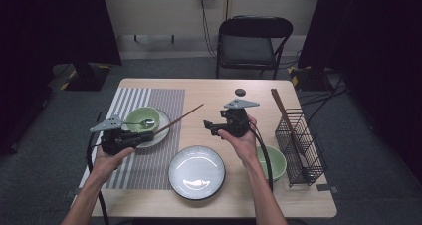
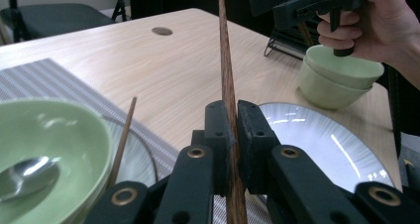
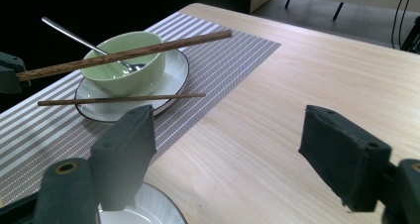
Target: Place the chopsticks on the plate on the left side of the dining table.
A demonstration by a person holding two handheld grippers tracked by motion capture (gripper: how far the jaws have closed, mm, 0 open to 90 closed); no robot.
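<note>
On the table's striped mat point(image 1: 149, 160), high view, a saucer point(image 1: 161, 135) with green bowl point(image 1: 142, 118) lies under the chopstick point(image 1: 181, 118) clamped by the left gripper point(image 1: 144, 137). Left gripper view: brown, tapered wood. Right gripper view: right gripper point(image 3: 237, 154) jaws apart, empty; second chopstick point(image 3: 121, 99) across the saucer.

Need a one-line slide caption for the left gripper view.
Left gripper clamps a wooden chopstick above the plate; second chopstick rests by the green bowl.
</note>
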